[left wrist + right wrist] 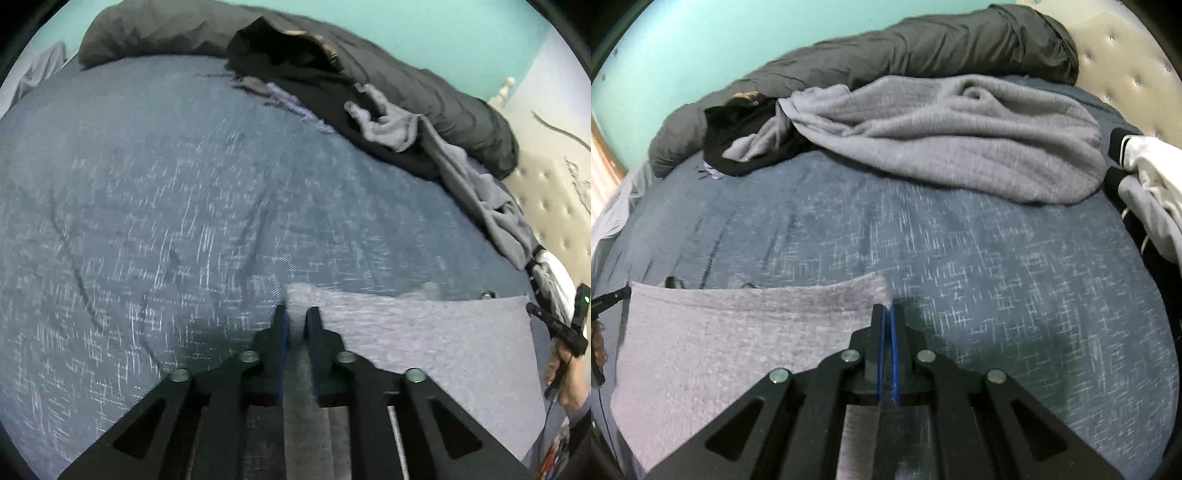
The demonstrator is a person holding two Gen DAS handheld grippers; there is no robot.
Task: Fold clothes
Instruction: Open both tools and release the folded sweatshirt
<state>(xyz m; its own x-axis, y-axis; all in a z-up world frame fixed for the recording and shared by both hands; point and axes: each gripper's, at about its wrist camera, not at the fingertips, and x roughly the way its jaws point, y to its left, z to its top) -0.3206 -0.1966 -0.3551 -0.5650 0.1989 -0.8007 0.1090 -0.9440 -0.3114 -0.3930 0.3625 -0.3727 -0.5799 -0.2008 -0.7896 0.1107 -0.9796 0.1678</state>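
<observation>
Left wrist view: we set the left gripper part open astride one cloth corner; the right gripper pinches the other, keeping the edge taut over the bed

Both grippers are pointing steeply downward side by side, the left gripper standing with its jaws a little apart, the right gripper keeping its blue-lined jaws pressed nearly together, while the person's right hand is gripping its handle at the edge of the left view
</observation>
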